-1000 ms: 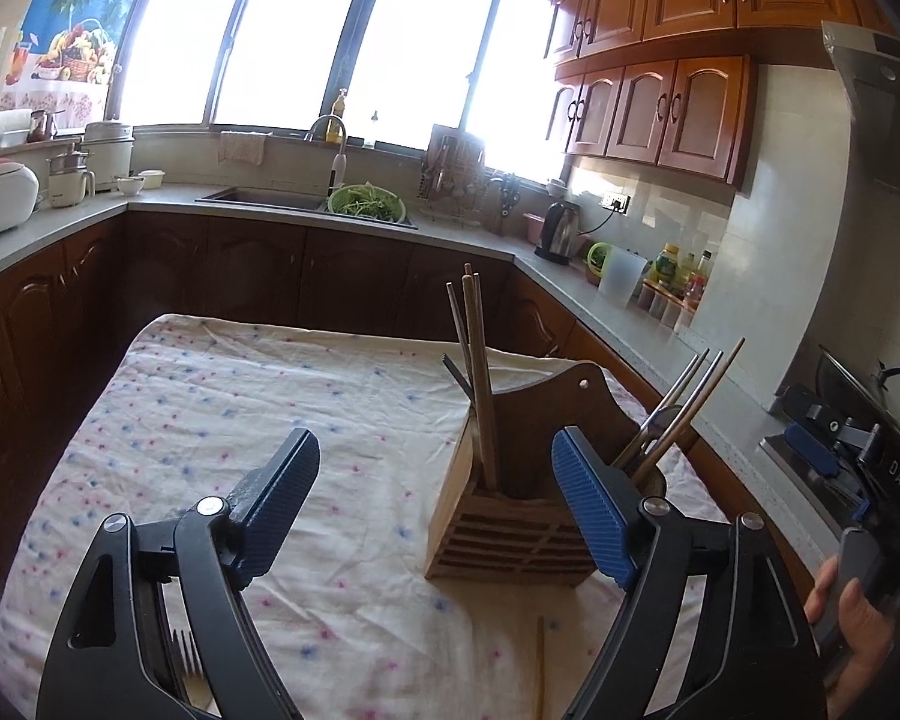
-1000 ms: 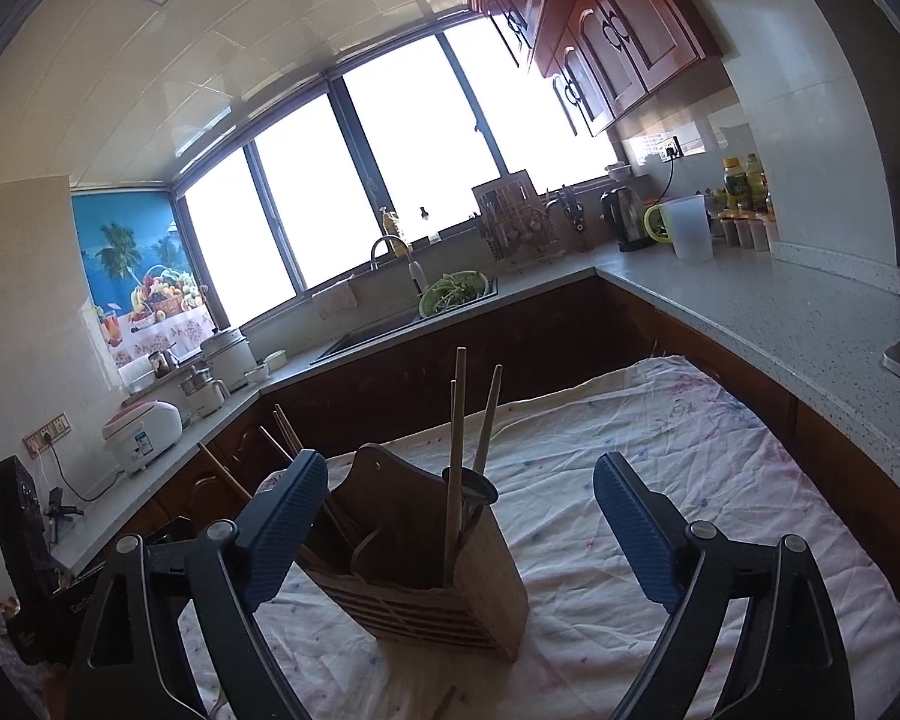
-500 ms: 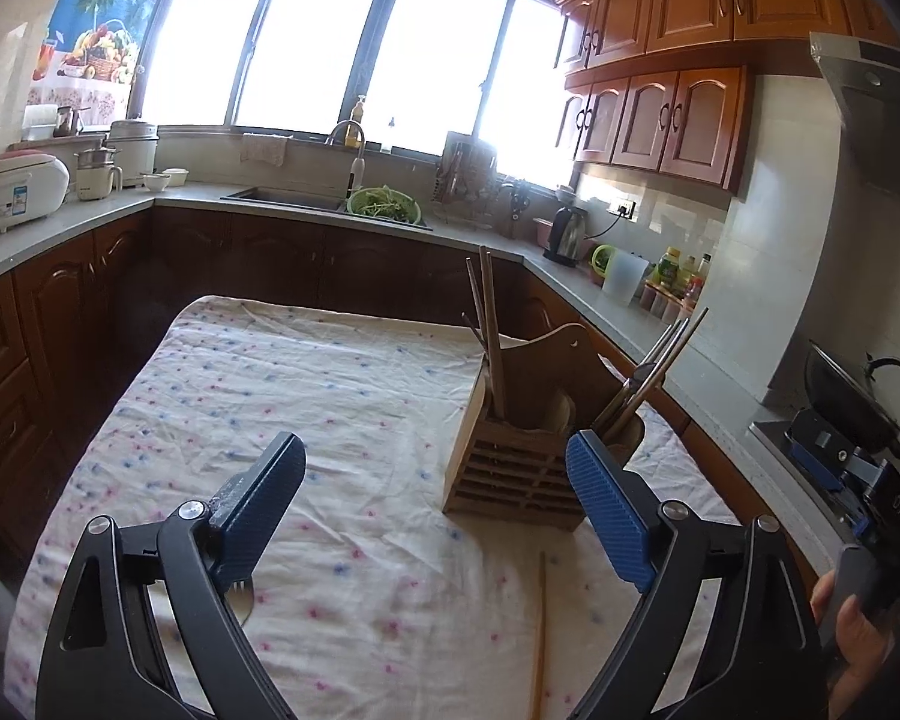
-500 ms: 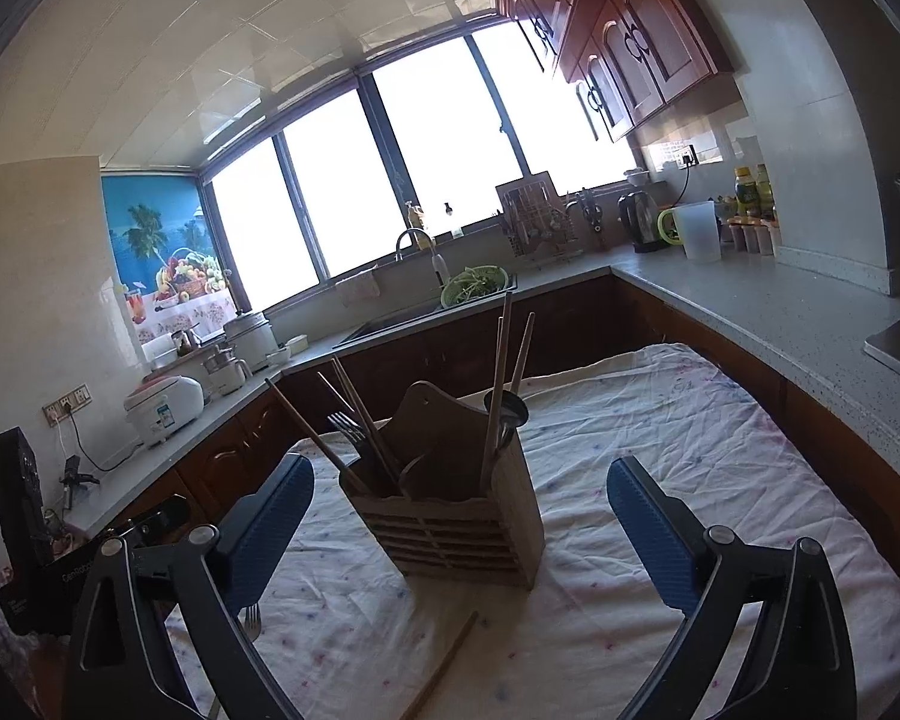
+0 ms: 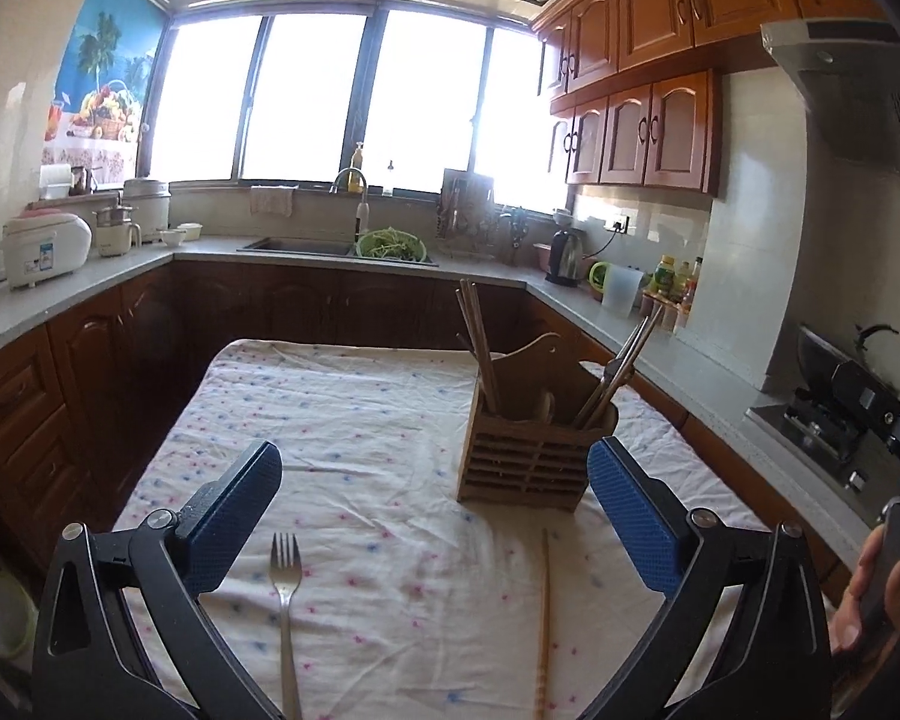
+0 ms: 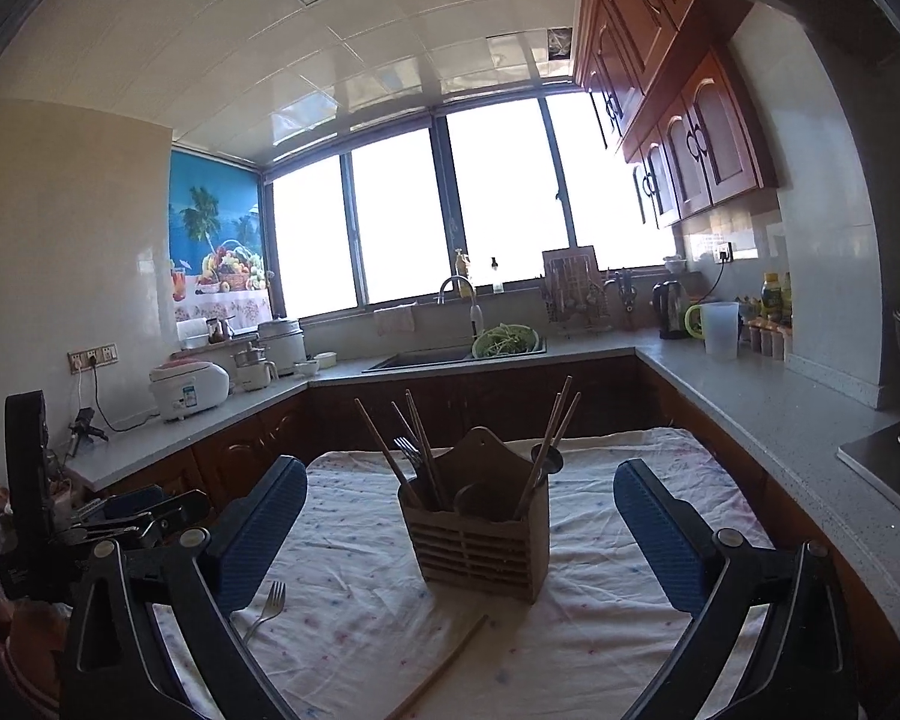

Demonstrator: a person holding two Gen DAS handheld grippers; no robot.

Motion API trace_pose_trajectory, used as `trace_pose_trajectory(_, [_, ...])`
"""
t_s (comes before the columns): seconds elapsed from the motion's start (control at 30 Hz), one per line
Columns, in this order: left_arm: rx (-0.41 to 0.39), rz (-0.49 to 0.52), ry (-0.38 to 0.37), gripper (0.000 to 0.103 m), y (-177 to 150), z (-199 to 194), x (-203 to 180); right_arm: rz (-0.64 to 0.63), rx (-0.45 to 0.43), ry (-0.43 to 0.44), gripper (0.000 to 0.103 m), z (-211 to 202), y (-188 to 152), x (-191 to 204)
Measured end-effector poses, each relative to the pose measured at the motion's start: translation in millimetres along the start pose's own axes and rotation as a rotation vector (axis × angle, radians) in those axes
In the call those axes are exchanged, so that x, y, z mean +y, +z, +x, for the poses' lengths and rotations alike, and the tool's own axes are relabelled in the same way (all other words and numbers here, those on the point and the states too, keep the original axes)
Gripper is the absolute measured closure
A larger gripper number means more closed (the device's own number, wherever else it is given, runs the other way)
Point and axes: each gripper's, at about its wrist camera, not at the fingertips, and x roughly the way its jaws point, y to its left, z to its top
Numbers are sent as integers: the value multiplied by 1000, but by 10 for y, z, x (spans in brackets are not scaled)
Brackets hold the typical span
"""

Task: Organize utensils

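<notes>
both tools are free and held back from the work, so this looks like the gap between 1 placement and the next pickup: the left hand-held gripper has its jaws spread wide with nothing between them, and the right hand-held gripper is equally spread and empty. 2 loose pieces are left on the cloth-covered bench: a fork lying flat near the left tool, tines pointing toward the holder, and a single chopstick lying flat a little to its right, just in front of the utensil holder. the holder stands upright toward the right side of the bench and already carries several chopsticks, leaning at angles, in its compartments, plus another fork seen from the right wrist view. the next move probably calls for lowering 1 tool over the fork or the chopstick, closing across its narrow shaft, lifting it and dropping it upright into a matching compartment. the fork is thin shiny metal, smooth and low against the fabric, so it may be hard to pinch. the chopstick is a slim pale wooden rod that could roll. the holder is slatted wood with an arched back panel; the cloth is white, wrinkled and dotted with pink and blue; the jaw pads are blue and textured.
</notes>
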Motion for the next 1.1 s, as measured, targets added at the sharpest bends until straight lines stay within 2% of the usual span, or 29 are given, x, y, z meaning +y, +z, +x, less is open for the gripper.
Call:
trace_pose_trajectory(0.07, [-22, 23, 6, 0, -196, -24, -33, -26, -15, -28, 0, -39, -217, 53])
trace_pose_trajectory(0.13, [-1, 32, 16, 0, -378, 8, -46, -28, -9, -59, 0, -37, -482, 77])
trace_pose_trajectory(0.27, [16, 37, 36, 0, -694, 18, -61, -29, 55, -65, 0, 46, -893, 100])
trace_pose_trajectory(0.4, [35, 46, 70, 0, -927, 22, -75, -67, 113, -77, 0, 63, -1109, 126])
trace_pose_trajectory(0.67, [66, 35, 103, 0, -1154, 24, -43, -42, 162, -96, 0, 37, -1280, 75])
trace_pose_trajectory(0.93, [76, 37, 130, 0, -1147, 19, -39, -41, 162, -158, 0, 3, -1307, 39])
trace_pose_trajectory(1.1, [76, 51, 176, 0, -1135, 23, -56, -31, 162, -180, 0, -19, -1308, 1])
